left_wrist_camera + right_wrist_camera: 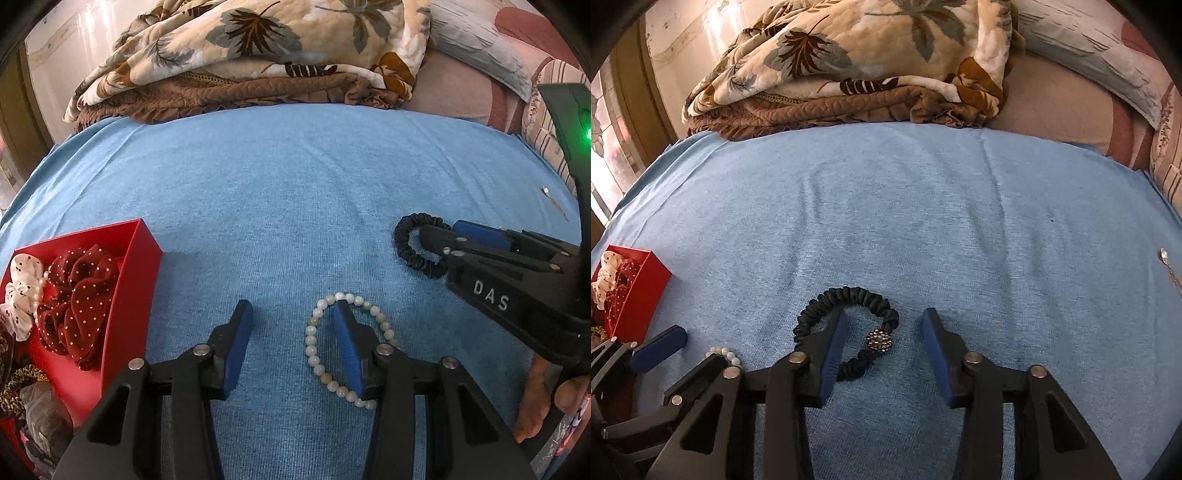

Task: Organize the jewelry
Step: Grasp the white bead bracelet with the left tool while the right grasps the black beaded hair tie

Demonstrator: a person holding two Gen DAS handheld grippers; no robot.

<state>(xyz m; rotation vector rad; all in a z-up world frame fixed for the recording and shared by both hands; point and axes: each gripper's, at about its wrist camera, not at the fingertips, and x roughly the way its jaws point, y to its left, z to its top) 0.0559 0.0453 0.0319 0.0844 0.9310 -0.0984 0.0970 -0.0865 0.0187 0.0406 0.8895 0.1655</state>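
While the red box [122, 280] at the far left is already seen to hold a dark red dotted scrunchie [83, 291] and a white dotted one [22, 291], with other pieces too dim to name below them, part of the sorting can be judged as done. Just to its right, the left hand-held gripper [291, 332] is held wide open over the blue cloth [295, 184] on the bed, its right finger set down inside the ring of a pale green bead bracelet [314, 354] that lies flat and is not yet gripped. Further right, the black scrunchie [846, 302] with its sparkly bead is lying on the cloth, and the right hand-held gripper [884, 347] is likewise spread wide, its left finger placed inside the loop, nothing being clamped. At the far right edge a small silver chain with a pendant [1167, 264] is left well apart from the rest. By this reckoning three pieces are still to be lifted and carried to the box.
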